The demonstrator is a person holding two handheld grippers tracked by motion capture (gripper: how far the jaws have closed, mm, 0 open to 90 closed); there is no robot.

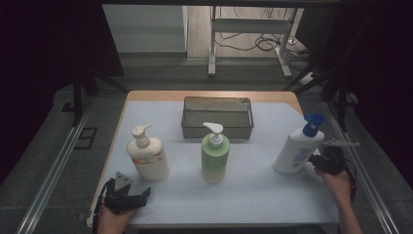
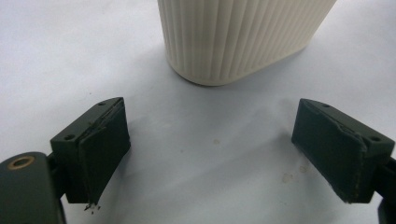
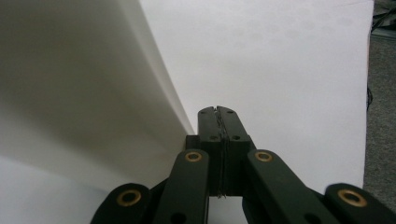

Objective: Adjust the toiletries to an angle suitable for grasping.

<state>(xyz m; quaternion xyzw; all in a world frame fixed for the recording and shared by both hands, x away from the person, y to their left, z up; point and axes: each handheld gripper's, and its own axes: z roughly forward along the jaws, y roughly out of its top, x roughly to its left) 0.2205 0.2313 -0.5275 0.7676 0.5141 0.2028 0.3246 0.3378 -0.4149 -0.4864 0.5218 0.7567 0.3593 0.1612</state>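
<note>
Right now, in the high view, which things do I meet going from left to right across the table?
Left tongs → cream pump bottle → green pump bottle → white bottle with blue cap → right tongs.

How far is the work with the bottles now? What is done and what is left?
Nothing looks done: the wire basket holds no bottle, and the cream bottle, green bottle and white bottle with blue cap all stand on the table. In hand: the right gripper, jaws shut, is beside the white bottle; the left gripper is open before the cream one. Every bottle remains.

Green pump bottle [image 1: 215,154] — mesh basket [image 1: 217,118] behind it.
</note>
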